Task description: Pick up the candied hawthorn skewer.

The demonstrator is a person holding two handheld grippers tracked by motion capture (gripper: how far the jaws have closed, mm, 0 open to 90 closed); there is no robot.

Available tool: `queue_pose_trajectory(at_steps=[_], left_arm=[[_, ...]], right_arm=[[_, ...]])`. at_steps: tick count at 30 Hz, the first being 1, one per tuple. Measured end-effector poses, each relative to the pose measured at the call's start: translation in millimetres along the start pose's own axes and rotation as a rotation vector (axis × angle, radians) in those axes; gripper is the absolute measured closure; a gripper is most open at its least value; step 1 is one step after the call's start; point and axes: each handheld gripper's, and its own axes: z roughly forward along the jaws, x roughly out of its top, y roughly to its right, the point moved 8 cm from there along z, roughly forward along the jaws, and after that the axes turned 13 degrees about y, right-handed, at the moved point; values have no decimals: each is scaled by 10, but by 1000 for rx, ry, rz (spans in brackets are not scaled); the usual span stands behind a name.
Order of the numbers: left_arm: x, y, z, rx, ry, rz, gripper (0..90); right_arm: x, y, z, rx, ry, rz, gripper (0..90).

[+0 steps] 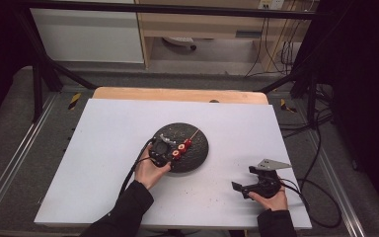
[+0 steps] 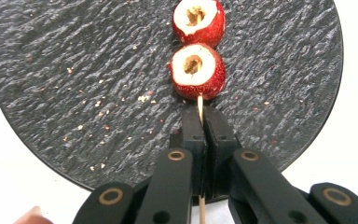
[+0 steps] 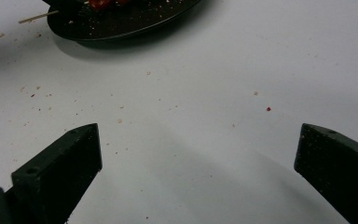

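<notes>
Pinching the skewer (image 2: 200, 105) just behind the nearest hawthorn berry (image 2: 196, 70), left gripper (image 2: 204, 128) jaws closed tight, over the slate plate (image 2: 65, 88). Lift level, slowly, lest berries slide. Right gripper (image 3: 198, 154) wide open, empty, beside the plate.

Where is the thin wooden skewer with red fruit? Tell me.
In the high view, the thin wooden skewer lies on the round dark slate plate at table centre, its near end clamped in the left gripper.
</notes>
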Motion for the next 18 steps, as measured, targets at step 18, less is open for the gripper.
queue_pose_trajectory(at_steps=[18], left_arm=[[4,-77,-200,-53,131,-7,883]], right_arm=[[-6,-7,-2,-1,-4,4,16]])
